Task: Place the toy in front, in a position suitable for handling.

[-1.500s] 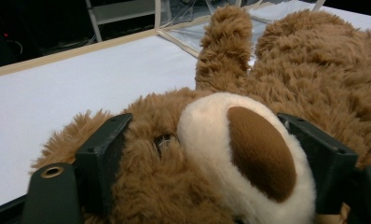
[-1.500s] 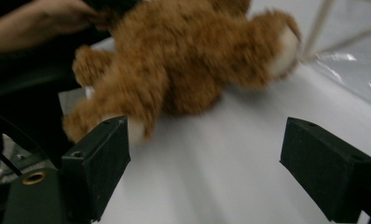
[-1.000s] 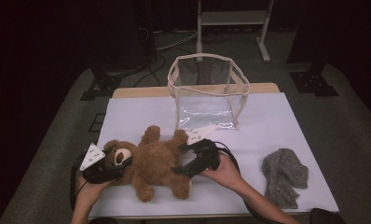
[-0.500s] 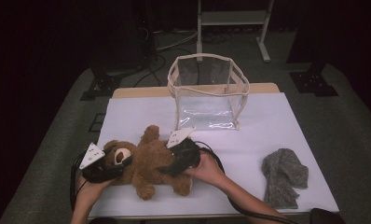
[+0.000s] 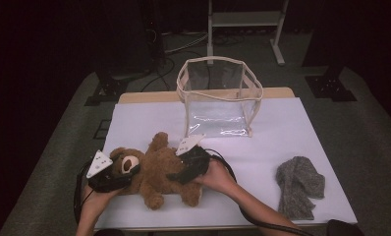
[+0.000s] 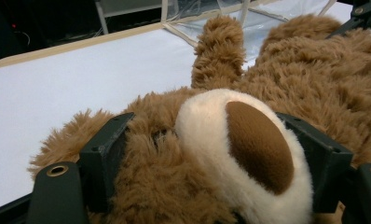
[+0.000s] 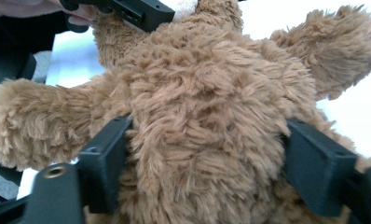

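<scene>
Both jaws of the right gripper (image 5: 183, 169) have just closed onto the teddy bear (image 5: 154, 172).

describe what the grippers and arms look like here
Both the left gripper and the right gripper are black, two-jawed, blocky tools, each topped with a pale grey three-cornered plate and trailing a black cable. The forearms are bare, with no sleeves or gloves visible.
</scene>
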Demonstrator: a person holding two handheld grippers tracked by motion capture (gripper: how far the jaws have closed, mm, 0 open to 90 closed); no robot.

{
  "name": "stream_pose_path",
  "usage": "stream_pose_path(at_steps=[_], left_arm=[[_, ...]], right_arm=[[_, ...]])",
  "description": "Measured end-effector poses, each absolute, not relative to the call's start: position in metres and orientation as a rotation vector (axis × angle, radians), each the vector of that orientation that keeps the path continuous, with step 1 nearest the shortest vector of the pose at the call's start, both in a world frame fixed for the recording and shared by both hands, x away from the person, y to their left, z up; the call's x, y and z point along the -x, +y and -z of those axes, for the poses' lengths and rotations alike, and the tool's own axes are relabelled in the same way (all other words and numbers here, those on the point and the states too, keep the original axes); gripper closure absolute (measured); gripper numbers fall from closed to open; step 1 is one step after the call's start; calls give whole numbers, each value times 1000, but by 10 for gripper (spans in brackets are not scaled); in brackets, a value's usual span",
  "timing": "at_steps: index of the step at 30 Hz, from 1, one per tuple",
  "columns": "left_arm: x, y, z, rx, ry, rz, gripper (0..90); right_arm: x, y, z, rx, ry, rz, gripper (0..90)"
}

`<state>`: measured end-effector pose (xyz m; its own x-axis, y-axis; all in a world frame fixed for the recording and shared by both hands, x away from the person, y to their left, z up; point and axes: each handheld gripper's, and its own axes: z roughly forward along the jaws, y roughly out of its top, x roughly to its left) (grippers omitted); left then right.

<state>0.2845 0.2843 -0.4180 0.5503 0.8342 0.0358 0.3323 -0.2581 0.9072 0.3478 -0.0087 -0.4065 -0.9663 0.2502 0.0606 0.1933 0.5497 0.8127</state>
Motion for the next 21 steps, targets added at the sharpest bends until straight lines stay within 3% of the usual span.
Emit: stream_pose_path(at_steps=[5, 12, 21], left_arm=[[-284, 282, 416, -1840, 971, -660, 246], [-281, 278, 412, -1838, 963, -699, 328], [-278, 277, 405, -1843, 964, -709, 349]], right_arm=[[-349, -11, 411, -401, 2704, -1451, 339], [-348, -10, 405, -418, 2707, -1434, 495], [-345, -10, 397, -386, 2687, -1420, 552]])
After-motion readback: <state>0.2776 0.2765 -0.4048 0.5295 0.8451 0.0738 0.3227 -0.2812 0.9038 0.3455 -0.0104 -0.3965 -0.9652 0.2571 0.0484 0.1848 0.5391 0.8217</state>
